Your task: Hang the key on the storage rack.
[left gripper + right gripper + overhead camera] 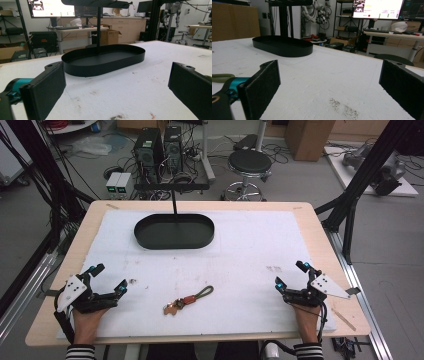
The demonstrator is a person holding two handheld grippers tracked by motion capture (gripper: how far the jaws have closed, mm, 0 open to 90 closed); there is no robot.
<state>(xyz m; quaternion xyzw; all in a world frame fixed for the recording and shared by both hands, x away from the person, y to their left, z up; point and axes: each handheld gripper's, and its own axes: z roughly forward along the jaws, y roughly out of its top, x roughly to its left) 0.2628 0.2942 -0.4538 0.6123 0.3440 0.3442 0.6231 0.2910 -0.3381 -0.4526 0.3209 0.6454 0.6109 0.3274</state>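
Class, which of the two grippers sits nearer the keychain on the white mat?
The left gripper: its inner jaw lies closer to the keychain than the right gripper.

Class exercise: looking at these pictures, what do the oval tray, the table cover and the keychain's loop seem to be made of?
Oval tray: probably thin sheet metal, matte black; its wall is thin, even and crisp-edged. Table cover: a white foam-like or felt-like sheet, dull and slightly grainy, with scuffs and stains. Keychain: its olive loop looks like braided cord; the copper-coloured end seems to be metal, too small to be sure.
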